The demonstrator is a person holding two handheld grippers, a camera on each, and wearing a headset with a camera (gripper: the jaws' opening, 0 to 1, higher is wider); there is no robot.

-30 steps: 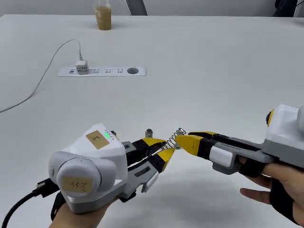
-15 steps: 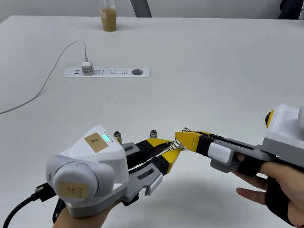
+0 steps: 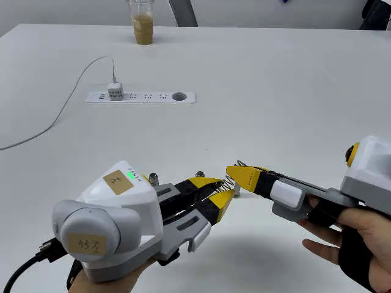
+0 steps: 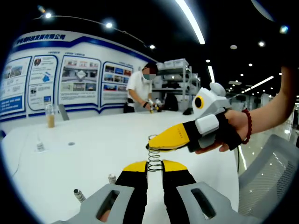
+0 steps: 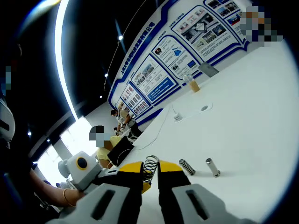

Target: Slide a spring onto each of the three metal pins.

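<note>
A small metal spring (image 3: pixel 229 181) hangs between the two gripper tips above the white table (image 3: pixel 293 91). My left gripper (image 3: pixel 221 194) is shut on its lower end (image 4: pixel 154 156). My right gripper (image 3: pixel 231 173), which reaches in from the right, is shut on its upper end (image 5: pixel 149 165). In the left gripper view the right gripper (image 4: pixel 152 146) pinches the spring's top coil. Two short metal pins (image 3: pixel 154 178) (image 3: pixel 199 174) stand on the table just behind the left gripper. A loose spring (image 5: pixel 187 167) and a third pin (image 5: pixel 212 168) lie on the table beyond the right jaws.
A white power strip (image 3: pixel 140 96) with a plugged charger (image 3: pixel 115 90) and its cable lies at the back left. A cup of brown drink (image 3: pixel 143 21) stands at the far edge. A person (image 4: pixel 142 88) stands at another table in the background.
The head camera has tipped, so the whole scene sits lower. Both grippers stay tip to tip on the spring, and the right tip has dropped slightly closer to the left one.
</note>
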